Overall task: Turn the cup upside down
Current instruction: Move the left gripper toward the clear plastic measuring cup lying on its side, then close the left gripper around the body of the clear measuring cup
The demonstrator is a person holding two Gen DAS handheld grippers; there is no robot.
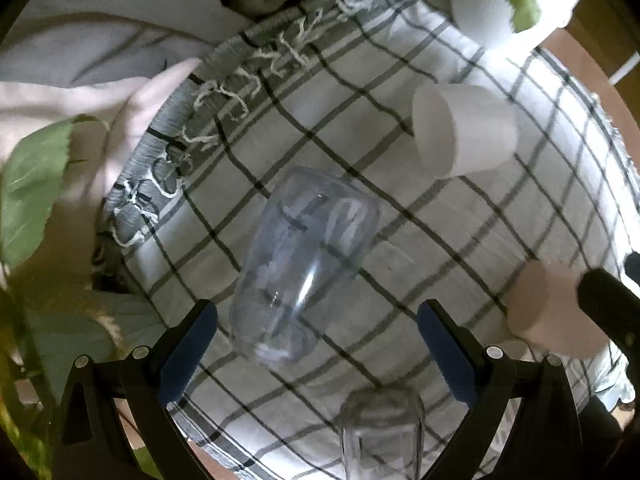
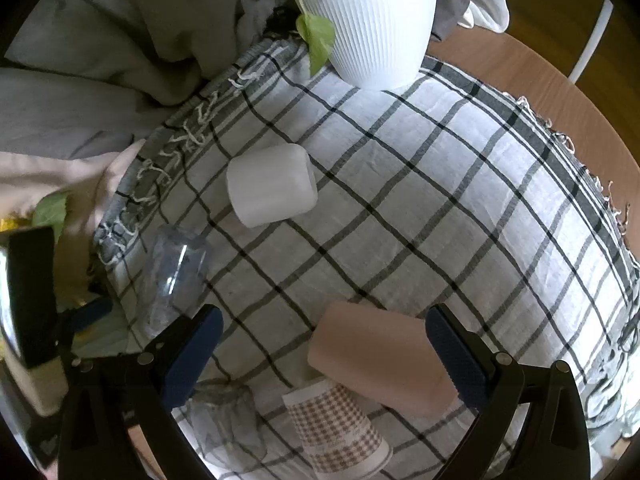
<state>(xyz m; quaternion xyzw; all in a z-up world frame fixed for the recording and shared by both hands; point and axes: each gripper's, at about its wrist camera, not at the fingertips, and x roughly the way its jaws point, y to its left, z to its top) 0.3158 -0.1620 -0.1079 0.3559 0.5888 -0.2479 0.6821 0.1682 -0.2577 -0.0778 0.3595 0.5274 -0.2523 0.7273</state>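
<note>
A clear plastic cup lies on its side on the checked cloth, between and just ahead of my open left gripper; it also shows in the right wrist view. A pink cup lies on its side between the fingers of my open right gripper, not gripped; it also shows in the left wrist view. A white cup lies on its side farther back, seen too in the right wrist view. A clear cup stands upside down close below the left gripper.
A houndstooth paper cup and a clear cup stand upside down near the cloth's front edge. A white ribbed plant pot stands at the back. Bedding and leaves lie to the left. Wooden table at right.
</note>
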